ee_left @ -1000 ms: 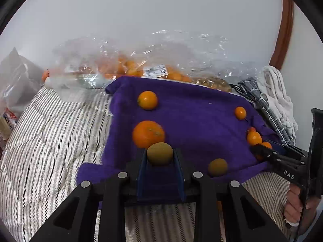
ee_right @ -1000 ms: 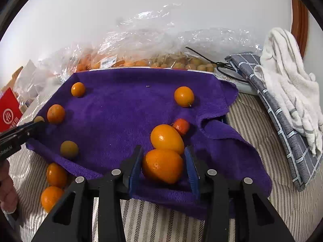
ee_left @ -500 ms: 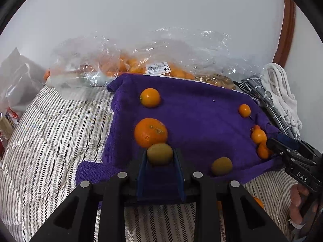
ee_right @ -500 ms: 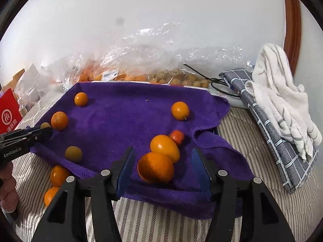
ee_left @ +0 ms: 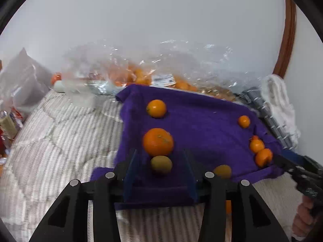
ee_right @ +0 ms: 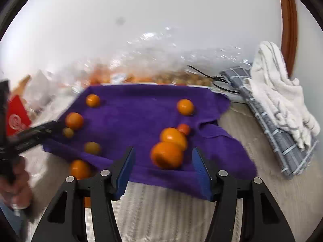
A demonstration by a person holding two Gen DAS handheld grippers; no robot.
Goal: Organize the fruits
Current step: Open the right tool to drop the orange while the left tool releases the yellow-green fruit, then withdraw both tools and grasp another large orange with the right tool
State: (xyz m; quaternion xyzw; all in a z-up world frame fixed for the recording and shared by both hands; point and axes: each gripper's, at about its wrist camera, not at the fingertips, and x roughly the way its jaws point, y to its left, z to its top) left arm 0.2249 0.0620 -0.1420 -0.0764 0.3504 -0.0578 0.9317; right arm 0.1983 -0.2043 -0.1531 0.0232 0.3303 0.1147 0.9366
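Note:
A purple towel (ee_left: 201,125) lies on a striped bed cover and carries several oranges and small greenish fruits. My left gripper (ee_left: 160,161) is open; a greenish fruit (ee_left: 161,164) lies on the towel between its jaws, just in front of a big orange (ee_left: 158,144). My right gripper (ee_right: 163,157) is open around an orange (ee_right: 167,155) that rests on the towel, touching a second orange (ee_right: 173,137). The towel also shows in the right wrist view (ee_right: 131,117).
Clear plastic bags of oranges (ee_left: 141,76) lie along the wall behind the towel. A grey checked cloth (ee_right: 278,141) and a white towel (ee_right: 282,96) lie to the right. Two oranges (ee_right: 79,168) sit off the towel's near left edge. Red packaging (ee_right: 15,117) is at far left.
My left gripper opened and let go of the greenish fruit, which now lies on the towel. My right gripper, open since half a second ago, drew back from its orange.

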